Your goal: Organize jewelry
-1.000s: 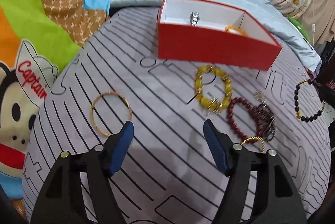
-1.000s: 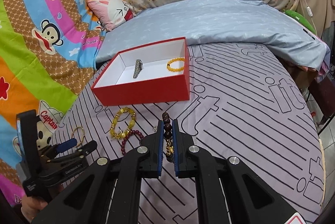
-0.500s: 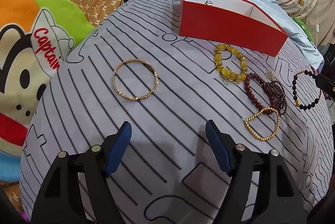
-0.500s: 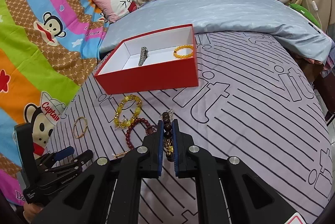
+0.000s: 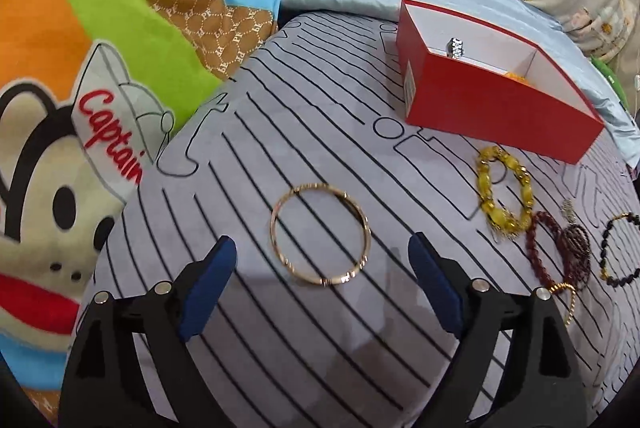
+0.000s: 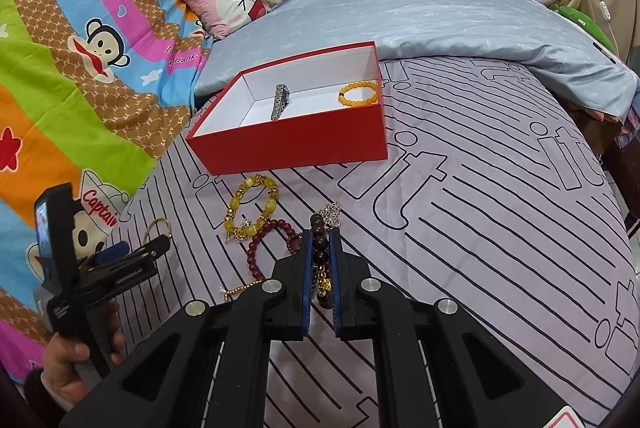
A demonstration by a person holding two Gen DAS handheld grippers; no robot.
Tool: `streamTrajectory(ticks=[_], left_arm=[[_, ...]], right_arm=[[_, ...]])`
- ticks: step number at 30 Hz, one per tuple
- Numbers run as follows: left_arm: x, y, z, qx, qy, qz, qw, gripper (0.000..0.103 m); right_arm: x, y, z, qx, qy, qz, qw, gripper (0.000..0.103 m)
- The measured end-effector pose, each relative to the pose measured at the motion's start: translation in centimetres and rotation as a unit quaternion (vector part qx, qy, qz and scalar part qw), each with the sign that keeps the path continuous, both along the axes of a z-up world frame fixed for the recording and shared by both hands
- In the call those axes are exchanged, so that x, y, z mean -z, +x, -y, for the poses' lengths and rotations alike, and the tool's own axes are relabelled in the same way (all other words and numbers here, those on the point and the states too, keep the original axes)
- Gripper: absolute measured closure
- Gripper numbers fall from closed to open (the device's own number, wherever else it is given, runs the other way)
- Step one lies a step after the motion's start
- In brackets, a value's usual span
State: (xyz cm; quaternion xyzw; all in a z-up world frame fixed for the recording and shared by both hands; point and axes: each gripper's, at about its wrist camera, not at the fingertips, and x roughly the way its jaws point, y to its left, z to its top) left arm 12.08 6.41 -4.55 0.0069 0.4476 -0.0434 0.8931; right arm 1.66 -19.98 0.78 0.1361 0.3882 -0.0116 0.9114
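Two tools going here: the left tool [image 5: 322,256] is opening wide over the gold bangle [image 5: 320,234] lying flat on the bed, so I'd be pinching one rim, while the right tool [image 6: 320,262] is gripping the dark bead bracelet [image 6: 320,248].

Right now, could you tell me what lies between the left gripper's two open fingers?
In the left wrist view, the gold bangle lies flat on the striped cover, just ahead of the left gripper, whose jaws are opening, untouched.
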Motion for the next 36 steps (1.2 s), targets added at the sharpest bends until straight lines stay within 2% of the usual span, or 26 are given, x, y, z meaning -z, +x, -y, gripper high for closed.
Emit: streamTrajectory(ticks=[1, 3, 6, 8, 9, 19, 23, 29, 33, 36], left_arm=[[0.3, 0.4, 0.1, 0.001, 0.004, -0.004, 1.0000, 0.020], [0.7, 0.9, 0.2, 0.007, 0.002, -0.015, 0.9999, 0.032], [0.9, 0.7, 0.4, 0.009, 0.014, -0.008, 0.9998, 0.037], [0.9, 0.7, 0.3, 0.010, 0.013, -0.005, 0.9999, 0.047], [0.8, 0.6, 0.3, 0.009, 0.012, -0.005, 0.9999, 0.049], [-0.6, 0.1, 0.6, 0.021, -0.014, -0.005, 0.9997, 0.049], [-2.8, -0.8, 1.7, 0.042, -0.022, 0.012, 0.9988, 0.049], [-7.4, -1.0, 4.5, 0.083, -0.031, 0.050, 0.9948, 0.049], [-10.1, 0.5, 6.5, 0.110, -0.051, 0.066, 0.9904, 0.049], [-11.7, 2.1, 8.6, 0.128, -0.049, 0.088, 0.9867, 0.049]], right_arm=[[0.0, 0.0, 0.0, 0.000, 0.000, 0.000, 1.000, 0.096], [0.0, 0.0, 0.0, 0.000, 0.000, 0.000, 1.000, 0.096], [0.1, 0.1, -0.1, 0.000, 0.000, -0.001, 1.000, 0.096], [0.0, 0.2, -0.1, 0.000, 0.001, -0.001, 1.000, 0.096], [0.0, 0.3, -0.2, 0.000, 0.000, -0.001, 1.000, 0.096], [-0.3, 0.8, -0.6, -0.005, 0.000, 0.001, 1.000, 0.096], [-1.1, 1.0, -0.4, -0.010, 0.001, 0.012, 1.000, 0.096], [-3.9, 2.5, 0.6, -0.016, -0.001, 0.045, 0.999, 0.096], [-5.9, 4.8, 1.4, -0.024, -0.004, 0.064, 0.998, 0.096], [-6.9, 7.2, 1.6, -0.034, -0.005, 0.069, 0.997, 0.096]])
